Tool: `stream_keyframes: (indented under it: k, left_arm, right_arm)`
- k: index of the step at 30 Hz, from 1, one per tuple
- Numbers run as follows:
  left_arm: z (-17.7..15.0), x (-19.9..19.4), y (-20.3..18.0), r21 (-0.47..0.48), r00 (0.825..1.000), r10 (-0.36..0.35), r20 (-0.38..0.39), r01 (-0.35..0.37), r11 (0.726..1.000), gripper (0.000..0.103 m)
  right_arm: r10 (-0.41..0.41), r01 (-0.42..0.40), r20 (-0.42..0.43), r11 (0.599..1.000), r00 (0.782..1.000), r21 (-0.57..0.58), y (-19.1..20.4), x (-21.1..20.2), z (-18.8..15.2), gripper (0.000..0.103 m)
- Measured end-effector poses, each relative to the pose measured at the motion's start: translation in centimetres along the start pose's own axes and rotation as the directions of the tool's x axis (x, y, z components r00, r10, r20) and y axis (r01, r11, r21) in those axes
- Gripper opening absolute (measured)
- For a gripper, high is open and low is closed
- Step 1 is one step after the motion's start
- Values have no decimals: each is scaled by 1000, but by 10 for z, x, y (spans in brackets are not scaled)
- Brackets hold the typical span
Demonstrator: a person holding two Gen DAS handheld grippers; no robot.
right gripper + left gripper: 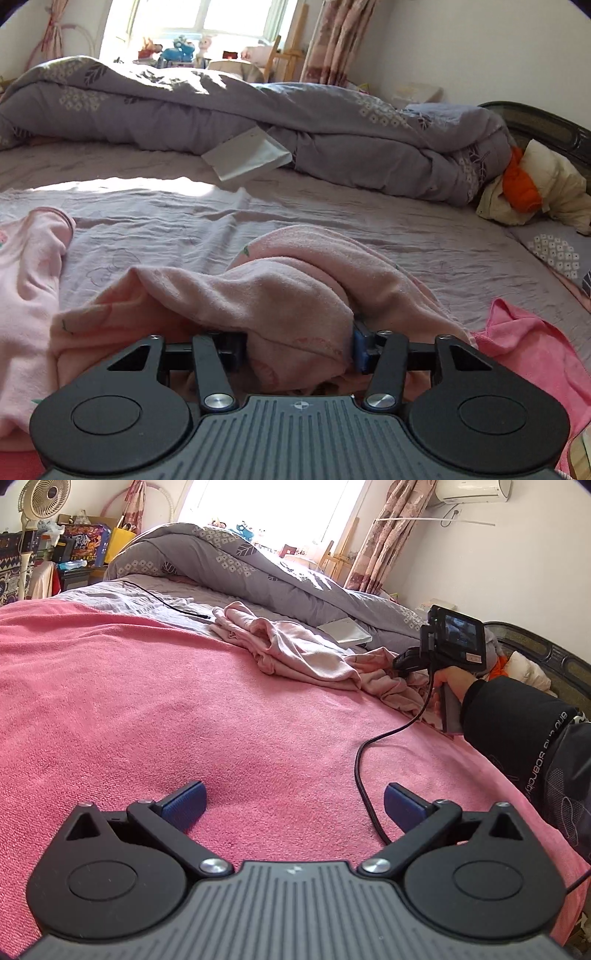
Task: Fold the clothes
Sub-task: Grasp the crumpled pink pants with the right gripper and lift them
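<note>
The left gripper (294,805) hovers over the bright pink terry blanket (147,709) covering the near part of the bed, its blue-padded fingers spread wide with nothing between them. The crumpled pale pink cotton garment (295,653) lies at the blanket's far edge, partly on the mauve bedsheet (332,214). The right gripper (299,350), held in a hand (448,686) with a black sleeve (517,720), has its fingers set around a bunched fold of that garment, the cloth filling the gap between the pads. A rolled grey patterned quilt (221,110) runs along the bed's far edge.

Garment (295,653) on blanket (147,701), before duvet (258,565).
</note>
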State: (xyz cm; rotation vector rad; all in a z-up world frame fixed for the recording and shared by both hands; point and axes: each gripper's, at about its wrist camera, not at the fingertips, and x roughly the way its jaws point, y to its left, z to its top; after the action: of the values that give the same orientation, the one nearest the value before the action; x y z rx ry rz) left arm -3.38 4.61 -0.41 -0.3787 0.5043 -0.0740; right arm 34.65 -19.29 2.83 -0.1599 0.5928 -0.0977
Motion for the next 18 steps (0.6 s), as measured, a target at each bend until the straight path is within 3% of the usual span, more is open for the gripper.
stream_keyframes:
  k: [1,3,5,8,11,14,16,18]
  left_arm:
    - [0,-1,3,-15,1000,-13,5,13,1000,103]
    - [0,-3,7,-40,999,-34,15,35,999,103]
    - [0,-3,7,-37,999,-32,14,33,999,103]
    - [0,-4,7,-42,999,-36,15,37,998,103]
    - [0,-4,8,-51,999,-45,20,46,998,103]
    - [0,-7,12,-74,998,-63,30,65,995,103]
    - [0,-10,15,-94,996,-73,46,77,993,103]
    - [-2,-15,18,-122,995,-77,69,85,989,103]
  right_arm:
    - [23,-23,10,999,1000,22,-8,-12,5,34]
    - [69,-72,43,994,997,77,-27,-40,16,27]
    - [127,-140,103,982,987,124,-52,-80,26,10]
    - [213,-241,209,964,954,117,-83,-155,38,10]
    - [336,-362,280,931,899,45,-103,-230,35,10]
    - [485,-503,310,864,818,-25,-118,-304,18,11]
    - [567,-561,273,821,777,-106,-116,-337,-4,12]
    - [656,-626,160,753,738,-203,-105,-355,-39,16]
